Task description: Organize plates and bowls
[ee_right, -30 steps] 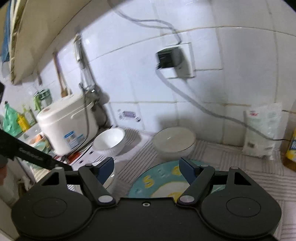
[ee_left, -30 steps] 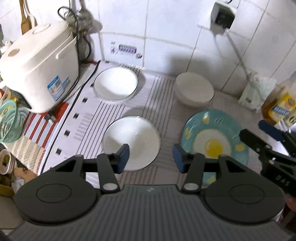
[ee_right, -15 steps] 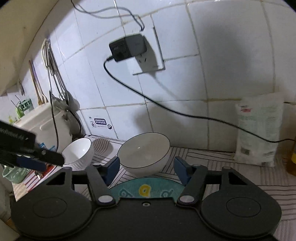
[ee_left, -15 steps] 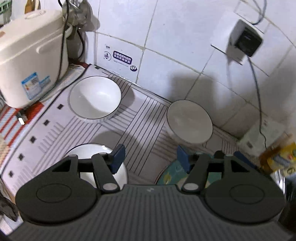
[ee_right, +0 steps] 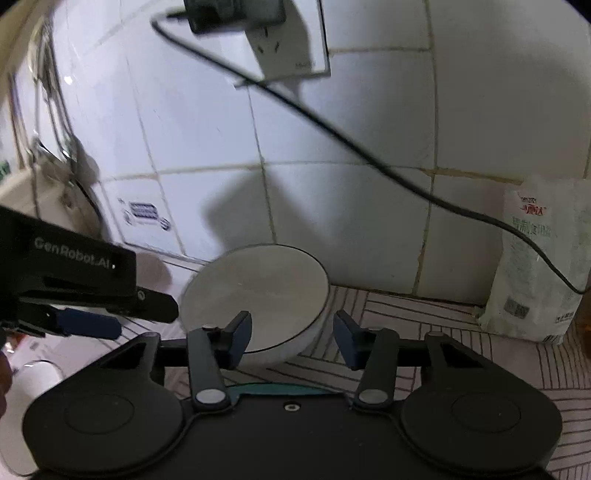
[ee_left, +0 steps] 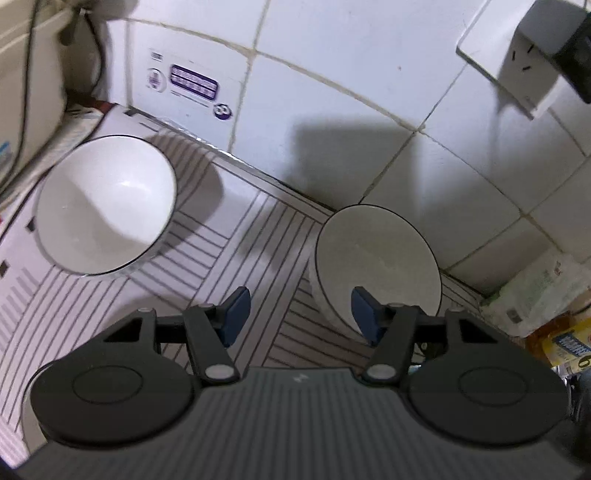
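Observation:
A grey-white bowl (ee_left: 376, 258) stands by the tiled wall; it also shows in the right wrist view (ee_right: 258, 295). My left gripper (ee_left: 299, 317) is open and empty, its right finger over the bowl's near rim, its left finger outside the bowl. My right gripper (ee_right: 291, 336) is open and empty, its fingers straddling the bowl's near right rim. A white bowl (ee_left: 107, 203) sits to the left on the striped mat. A sliver of the teal plate (ee_right: 280, 389) shows under the right gripper. The left gripper also shows in the right wrist view (ee_right: 88, 325).
A white rice cooker (ee_left: 26, 85) stands at far left. A wall socket with a black plug (ee_right: 236, 14) and its cable hang above. A white bag (ee_right: 535, 266) leans on the wall at right, with a yellow-labelled bottle (ee_left: 565, 343) beside it.
Both grippers have moved forward toward the wall and closed in on the grey-white bowl. The front white bowl and most of the teal plate have dropped out of view.

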A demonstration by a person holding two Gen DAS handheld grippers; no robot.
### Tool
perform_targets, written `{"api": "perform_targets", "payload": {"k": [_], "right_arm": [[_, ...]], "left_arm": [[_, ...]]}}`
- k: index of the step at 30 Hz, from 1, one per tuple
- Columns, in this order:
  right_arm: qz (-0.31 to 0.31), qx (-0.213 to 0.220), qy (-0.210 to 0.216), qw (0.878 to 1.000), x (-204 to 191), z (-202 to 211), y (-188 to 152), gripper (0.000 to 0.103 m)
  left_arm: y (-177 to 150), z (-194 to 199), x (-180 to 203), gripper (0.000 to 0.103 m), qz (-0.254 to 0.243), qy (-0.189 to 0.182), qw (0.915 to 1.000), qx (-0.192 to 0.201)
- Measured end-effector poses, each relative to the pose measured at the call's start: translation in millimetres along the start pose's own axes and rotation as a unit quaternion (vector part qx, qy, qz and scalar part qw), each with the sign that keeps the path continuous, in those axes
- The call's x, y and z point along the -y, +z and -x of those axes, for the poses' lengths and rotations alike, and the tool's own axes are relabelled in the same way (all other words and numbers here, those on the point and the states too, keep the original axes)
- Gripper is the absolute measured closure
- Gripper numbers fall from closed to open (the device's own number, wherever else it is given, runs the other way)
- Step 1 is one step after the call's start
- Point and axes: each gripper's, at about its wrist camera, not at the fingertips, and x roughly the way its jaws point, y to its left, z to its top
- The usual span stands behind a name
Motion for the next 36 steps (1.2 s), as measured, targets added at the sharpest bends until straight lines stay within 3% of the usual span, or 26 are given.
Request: {"api": "perform_targets", "payload": {"k": [2, 6, 9, 16, 19, 21, 25, 36], "right_arm": [[0.015, -0.006, -0.016, 1.0, -2, -7, 1, 0.054], [0.002, -0.026, -0.007, 1.0, 3, -20, 7, 0.062], [-0.016, -0.041, 0.005, 0.999, 11, -29, 10, 0.069], [-0.049, -0.044, 0.005, 0.998, 15, -39, 11, 0.077], [0.012, -0.041, -0.019, 0.999, -4, -35, 11, 0.079], [0.008, -0.019, -0.003, 1.0, -6, -26, 12, 0.079], [-0.013, -0.015, 0.027, 0.999, -8, -14, 16, 0.079], [0.0, 0.001, 0.055, 0.998, -27, 32, 16, 0.079]], "left_arm": [[2, -8, 0, 0.051, 0.004, -0.015, 0.9998, -0.009], [3, -21, 0, 0.077, 0.007, -0.019, 0.9994, -0.028], [5, -27, -2, 0.089, 0.024, -0.036, 0.9982, -0.04], [3, -20, 8, 0.09, -0.001, -0.025, 0.9988, -0.042], [1, -10, 8, 0.09, -0.013, -0.01, 0.999, -0.042], [1, 1, 3, 0.09, -0.005, -0.011, 0.9991, -0.04], [3, 22, -1, 0.09, 0.0, -0.006, 0.9994, -0.035], [-14, 88, -2, 0.09, -0.037, 0.019, 0.9985, -0.035]]}}
